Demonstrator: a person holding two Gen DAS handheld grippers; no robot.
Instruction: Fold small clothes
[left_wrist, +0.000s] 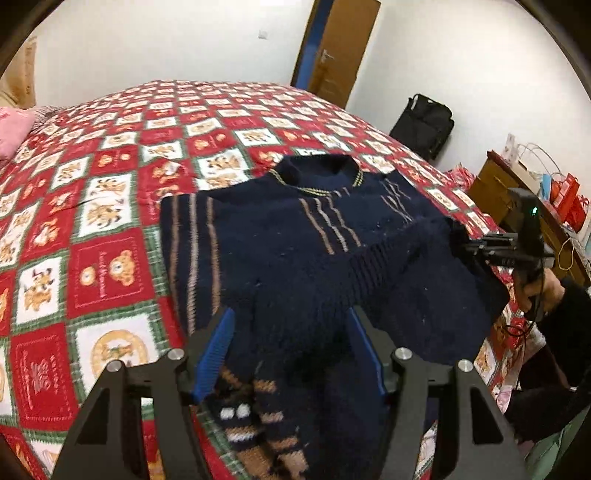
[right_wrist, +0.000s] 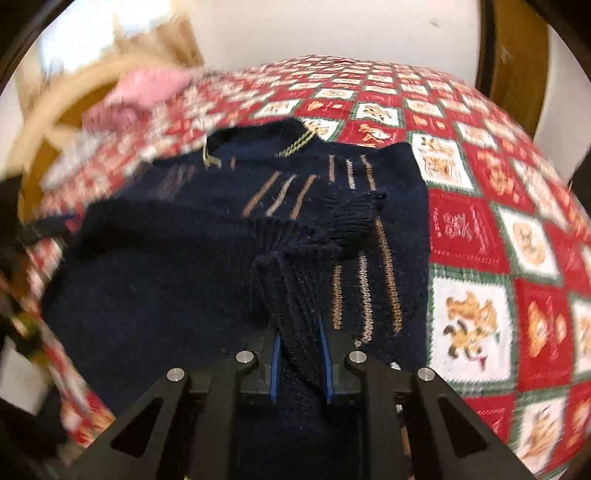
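A small navy knitted sweater (left_wrist: 280, 236) with tan stripes lies on the bed, collar at the far side; its body (right_wrist: 166, 266) also fills the right wrist view. One ribbed cuff (right_wrist: 354, 221) is folded across the chest. My left gripper (left_wrist: 290, 350) hovers over the sweater's near part, open, its blue pads (left_wrist: 214, 354) wide apart and pressing nothing. My right gripper (right_wrist: 300, 363) is shut on a ribbed knit edge (right_wrist: 295, 295) of the sweater, lifted slightly. From the left wrist view, the right gripper (left_wrist: 461, 240) bites the sweater's right side.
A red, white and green teddy-bear quilt (left_wrist: 110, 184) covers the bed (right_wrist: 480, 221). A pink item (left_wrist: 13, 129) lies at its far left corner. Off the bed stand a black bag (left_wrist: 424, 125), a brown door (left_wrist: 340, 48) and a wooden cabinet (left_wrist: 495, 184) with gift bags. A person's hand (left_wrist: 546, 291) holds the right gripper.
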